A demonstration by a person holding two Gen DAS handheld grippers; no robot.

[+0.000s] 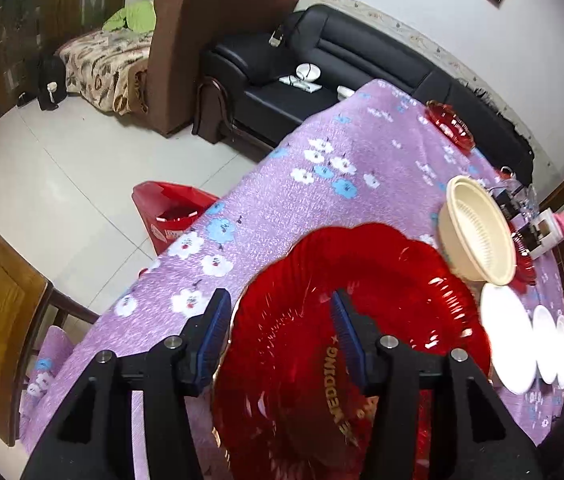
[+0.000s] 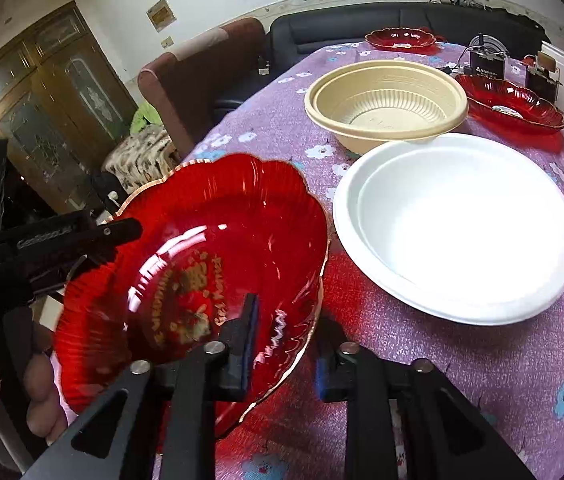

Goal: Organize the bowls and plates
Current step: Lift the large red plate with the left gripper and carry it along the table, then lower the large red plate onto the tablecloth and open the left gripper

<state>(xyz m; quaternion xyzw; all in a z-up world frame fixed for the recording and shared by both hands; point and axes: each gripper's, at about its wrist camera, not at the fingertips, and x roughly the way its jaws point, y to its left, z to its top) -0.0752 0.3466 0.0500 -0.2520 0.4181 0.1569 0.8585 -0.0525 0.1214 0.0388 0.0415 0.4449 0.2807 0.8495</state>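
Your right gripper [image 2: 282,340] straddled the near rim of the red plate [image 2: 209,264], its jaws parted and not pressing. Your left gripper [image 1: 277,332] likewise stood unclamped across the opposite rim. The plate was translucent, scalloped, gold-edged and gold-lettered, tilted above the purple tablecloth [image 2: 462,360], beside the white plate [image 2: 454,228].

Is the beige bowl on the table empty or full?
Empty: the beige bowl's ribbed inside and flat bottom show bare, with nothing in it.
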